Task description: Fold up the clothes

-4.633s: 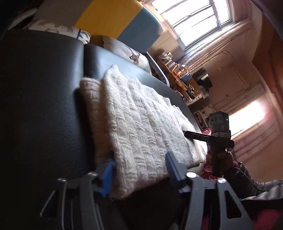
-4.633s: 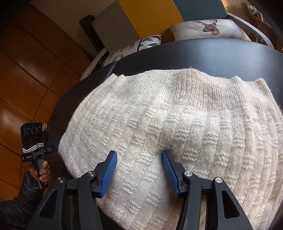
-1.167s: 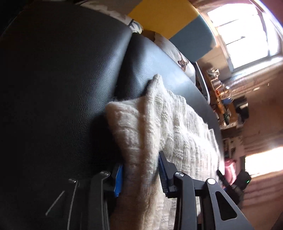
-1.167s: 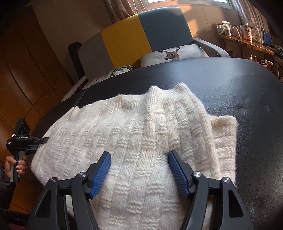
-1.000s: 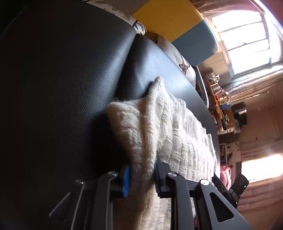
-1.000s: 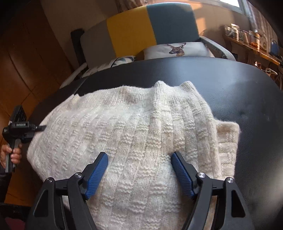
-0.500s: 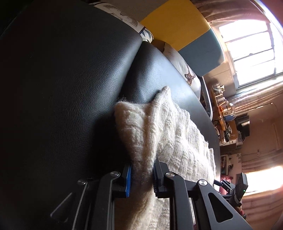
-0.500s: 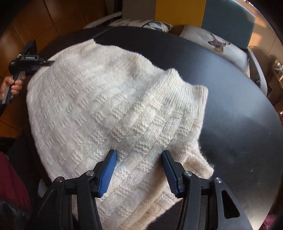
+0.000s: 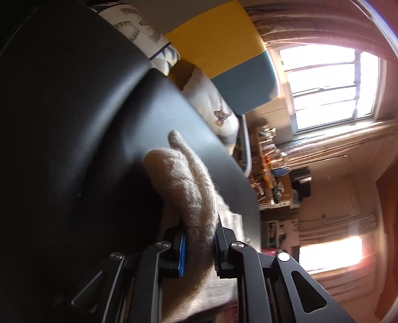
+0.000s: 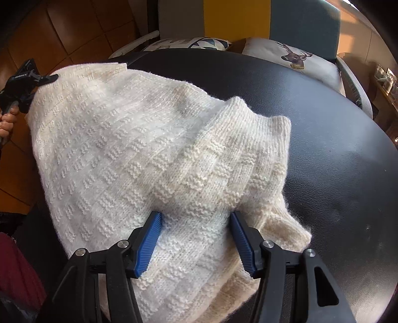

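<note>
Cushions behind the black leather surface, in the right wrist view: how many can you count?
2. A geometric-patterned cushion at top centre, and a white deer-print cushion to its right, both before the yellow-and-blue chair back. Others may be hidden.

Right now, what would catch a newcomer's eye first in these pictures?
The cream knitted sweater heaped across the black padded surface fills the right wrist view, with the right gripper open over its near edge. In the left wrist view, the left gripper pinches a thick fold of it. Behind sit a deer cushion and a bright window.

The left gripper pinches a fold of cream sweater above the black leather surface.
</note>
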Demonstrator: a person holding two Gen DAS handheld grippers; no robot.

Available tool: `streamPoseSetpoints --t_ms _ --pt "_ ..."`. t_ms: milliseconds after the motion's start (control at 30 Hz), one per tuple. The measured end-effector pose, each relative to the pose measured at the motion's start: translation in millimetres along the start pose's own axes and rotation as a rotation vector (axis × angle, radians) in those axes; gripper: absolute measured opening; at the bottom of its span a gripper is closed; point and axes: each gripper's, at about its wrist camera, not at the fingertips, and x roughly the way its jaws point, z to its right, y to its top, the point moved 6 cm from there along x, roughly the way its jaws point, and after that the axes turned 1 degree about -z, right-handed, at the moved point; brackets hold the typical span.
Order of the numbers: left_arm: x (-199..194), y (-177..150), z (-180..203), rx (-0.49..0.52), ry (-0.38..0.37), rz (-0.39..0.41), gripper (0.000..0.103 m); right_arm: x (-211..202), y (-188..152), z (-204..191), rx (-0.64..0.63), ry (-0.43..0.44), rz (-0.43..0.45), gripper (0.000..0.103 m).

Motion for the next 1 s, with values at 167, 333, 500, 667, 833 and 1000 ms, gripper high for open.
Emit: streamPoseSetpoints --t_ms 167,333,500,667,833,1000 --pt "10.4 -5.4 48.8 -0.010 -0.075 0.011 0.016 -1.6 -4.8 -4.5 0.024 -0.010 0.010 0.060" --pt "25.8 -13.0 93.8 0.007 -0.104 0.031 0.016 -2.5 -8.6 -10.6 0.049 -0.008 0.025 0.060" --pt "66.1 -32.6 143.3 0.091 -0.094 -0.023 0.016 -3.4 -15.8 -20.2 0.078 0.018 0.068 0.060" --pt "125.2 -69.2 169.9 0.161 -0.066 -0.156 0.016 -7.2 -27.2 -21.1 0.115 0.063 0.132 0.061" --pt "177.2 -101.8 171.1 0.167 -0.035 -0.270 0.016 -7.6 -22.7 -23.0 0.141 0.103 0.182 0.061" --pt "203.3 -126.6 166.2 0.151 -0.008 -0.311 0.016 -10.8 -25.1 -25.7 0.156 0.118 0.211 0.061"
